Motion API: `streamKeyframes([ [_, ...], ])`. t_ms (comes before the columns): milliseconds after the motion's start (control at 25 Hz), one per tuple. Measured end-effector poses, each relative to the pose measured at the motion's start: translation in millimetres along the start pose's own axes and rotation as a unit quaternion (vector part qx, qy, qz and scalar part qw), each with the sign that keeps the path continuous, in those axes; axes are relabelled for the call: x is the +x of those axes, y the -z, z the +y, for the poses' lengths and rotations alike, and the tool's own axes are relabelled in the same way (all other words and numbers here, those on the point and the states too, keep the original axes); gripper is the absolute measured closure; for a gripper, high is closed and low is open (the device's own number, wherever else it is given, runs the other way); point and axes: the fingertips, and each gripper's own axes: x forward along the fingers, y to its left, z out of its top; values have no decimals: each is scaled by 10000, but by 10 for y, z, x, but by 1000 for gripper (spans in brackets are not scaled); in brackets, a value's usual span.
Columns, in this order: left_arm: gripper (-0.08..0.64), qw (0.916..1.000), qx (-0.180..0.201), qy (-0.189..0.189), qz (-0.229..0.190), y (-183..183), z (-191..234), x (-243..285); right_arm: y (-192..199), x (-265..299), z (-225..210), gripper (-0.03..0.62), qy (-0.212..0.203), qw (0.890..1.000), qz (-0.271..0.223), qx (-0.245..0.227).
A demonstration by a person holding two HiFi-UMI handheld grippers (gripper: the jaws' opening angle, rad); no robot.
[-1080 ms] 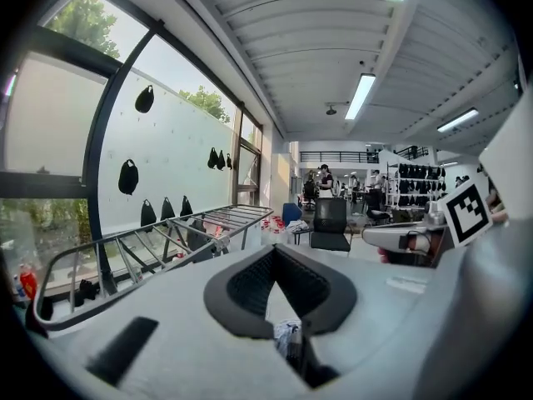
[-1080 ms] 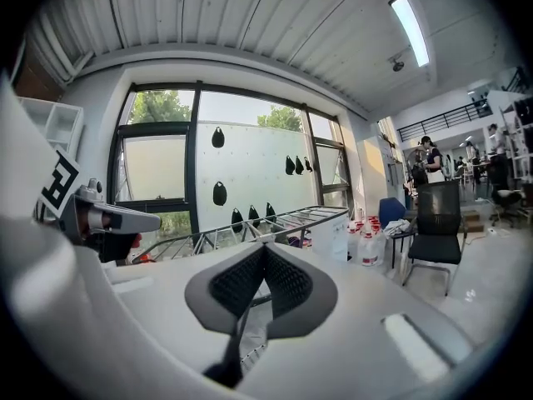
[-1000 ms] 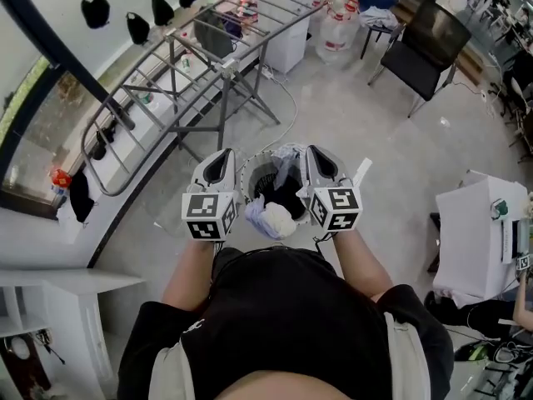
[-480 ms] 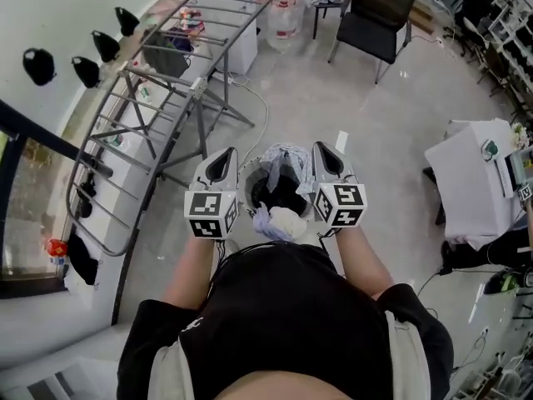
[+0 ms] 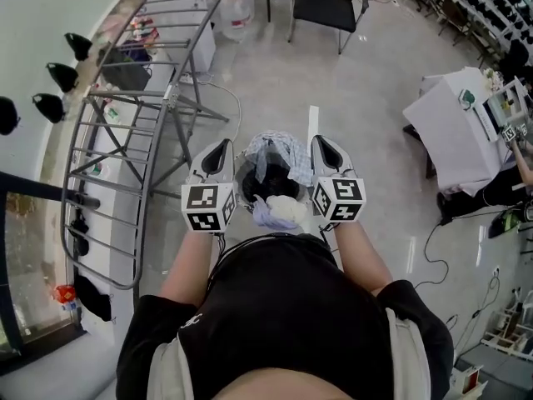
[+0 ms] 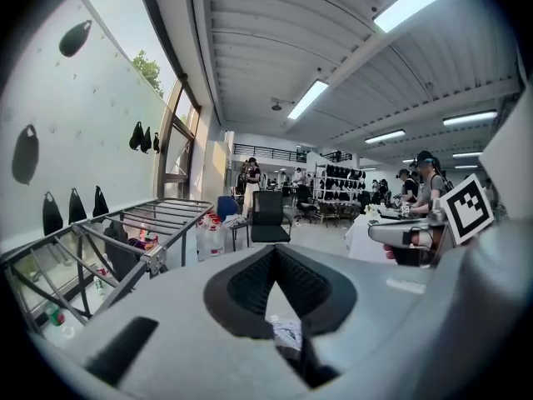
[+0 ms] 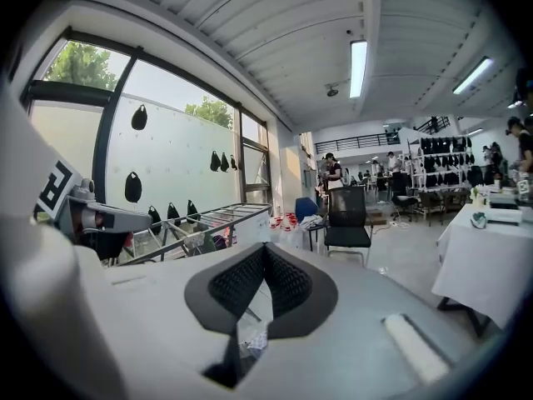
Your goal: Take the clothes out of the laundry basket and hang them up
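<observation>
1. Left gripper [image 5: 220, 147] and right gripper [image 5: 326, 143]: jaws of each pressed together, nothing held (both gripper views agree).
2. Laundry basket [image 5: 254, 188] on the floor, between the two grippers and below them.
3. Clothes [image 5: 281, 210] heaped inside; checked cloth [image 5: 280, 150] over the far rim.
4. Drying rack [image 5: 125, 132] to the left.

The head view looks steeply down over the person [image 5: 283, 323]. Both gripper views face nearly level across the room, sharing the drying rack [image 6: 171, 207] and black chair [image 6: 268, 215].
</observation>
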Motion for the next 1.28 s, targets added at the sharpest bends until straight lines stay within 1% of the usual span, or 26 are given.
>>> streamKeyframes([
  [160,552,9998,75,195,-39,-3,-83,102,37,-74,-107,580,242,9997,28,32],
  [280,552,9993,113,355,-57,-17,-163,164,65,-130,-168,580,343,9994,42,35],
  [360,552,9988,96,470,-103,-11,-213,187,98,-169,-194,578,370,9993,44,32],
  [440,558,9981,77,602,-112,17,-258,220,132,-196,-196,578,290,9995,19,103],
  [480,560,9975,66,704,-78,47,-295,237,162,-211,-187,531,200,9997,32,158],
  [520,435,9966,57,821,-27,84,-341,253,203,-228,-181,424,117,9997,80,198],
  [560,331,9958,66,909,24,120,-378,268,246,-240,-186,390,74,9997,151,204],
  [600,327,9955,104,939,64,148,-397,283,286,-245,-200,388,66,9996,225,180],
  [720,321,9960,220,853,137,223,-381,295,402,-243,-213,388,89,9990,421,119],
  [840,321,9963,183,784,286,362,-332,283,552,-232,-194,390,67,9979,638,99],
  [1040,321,9967,124,673,436,506,-295,314,773,-198,-279,393,25,9954,957,85],
  [1280,321,9944,3,589,882,906,-239,193,1225,-201,-140,396,-165,9871,1592,74],
])
